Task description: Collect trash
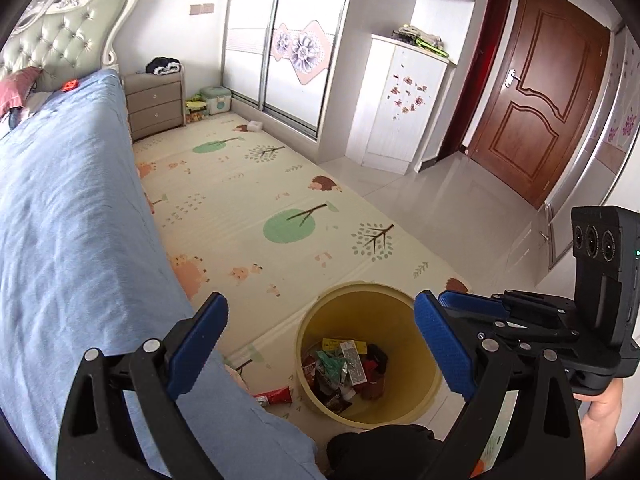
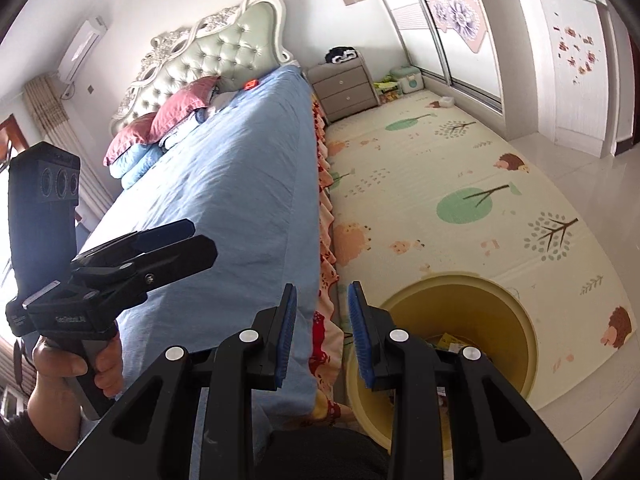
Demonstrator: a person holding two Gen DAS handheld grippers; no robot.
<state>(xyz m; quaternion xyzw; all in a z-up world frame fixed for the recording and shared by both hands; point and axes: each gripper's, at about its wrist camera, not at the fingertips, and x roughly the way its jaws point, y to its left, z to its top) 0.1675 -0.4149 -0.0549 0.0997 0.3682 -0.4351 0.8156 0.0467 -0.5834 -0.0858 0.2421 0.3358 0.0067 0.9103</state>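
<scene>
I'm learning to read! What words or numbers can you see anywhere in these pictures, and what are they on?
No text reads clearly.
Left gripper: small white lettering on its black body, too blurred to read.
Wrappers in the yellow bin: print too small to read.
Red wrapper on the play mat: print too blurred.
Right gripper: no writing visible.

Pale tiled floor (image 1: pixel 472 184) beside a bed (image 1: pixel 68 208) under a blue sheet, pink pillows (image 2: pixel 176 116) and a small red thing (image 1: pixel 69 86) lying near the headboard. Spread over the floor, a cream play mat (image 1: pixel 248 200) printed with trees and hedgehogs. On the mat: a yellow bin (image 1: pixel 424 396) holding wrappers, a red wrapper (image 1: pixel 276 396) just beside it, a grey nightstand (image 1: pixel 154 104) and a small white box (image 1: pixel 254 125) at the far end.
</scene>
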